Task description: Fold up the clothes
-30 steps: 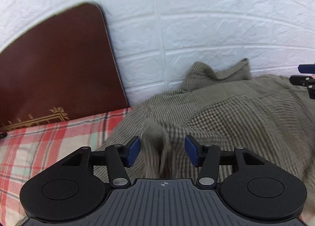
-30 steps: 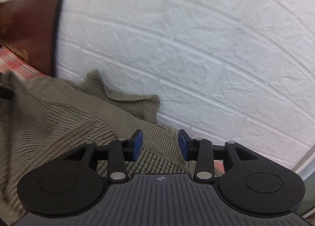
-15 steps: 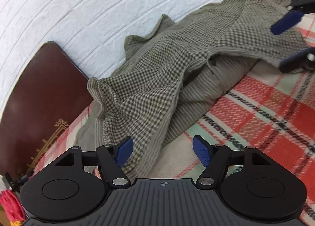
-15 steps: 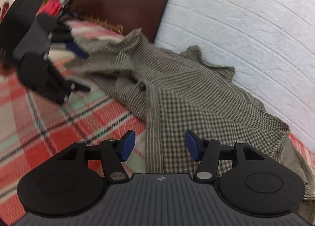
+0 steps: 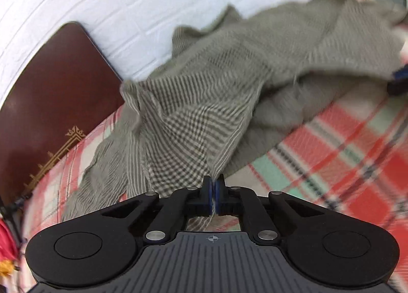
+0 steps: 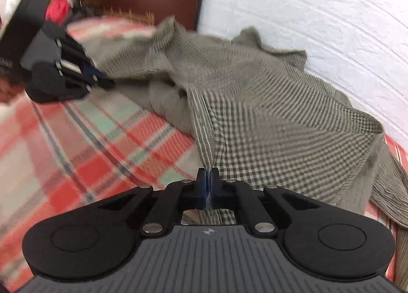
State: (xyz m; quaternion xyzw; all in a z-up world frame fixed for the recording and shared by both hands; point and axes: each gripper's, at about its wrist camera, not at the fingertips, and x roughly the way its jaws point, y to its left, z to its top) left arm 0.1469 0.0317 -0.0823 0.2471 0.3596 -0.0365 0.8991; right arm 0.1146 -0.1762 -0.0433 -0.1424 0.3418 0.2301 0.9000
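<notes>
An olive checked shirt (image 5: pixel 204 124) lies crumpled on a red plaid bed cover (image 5: pixel 344 160), its collar against the white brick wall. My left gripper (image 5: pixel 213 183) is shut on the shirt's striped front edge, cloth pinched between the blue pads. My right gripper (image 6: pixel 208 175) is shut on the same shirt (image 6: pixel 267 119) at its striped placket edge. In the right wrist view the left gripper (image 6: pixel 102 78) shows at the far left, clamped on the shirt's other edge. The right gripper's blue tips (image 5: pixel 400 73) peek in at the right border of the left wrist view.
A dark brown headboard (image 5: pixel 56 104) with gold trim stands at the bed's end against the white wall (image 6: pixel 318 12). Something red (image 6: pixel 57 9) and dark clutter lie beyond the headboard end. Bare plaid cover (image 6: pixel 76 139) spreads between the two grippers.
Both grippers, open half a second ago with shirt edges between their pads, have closed onto the cloth. Before that, both swung from facing the wall down toward the shirt's near edges.
</notes>
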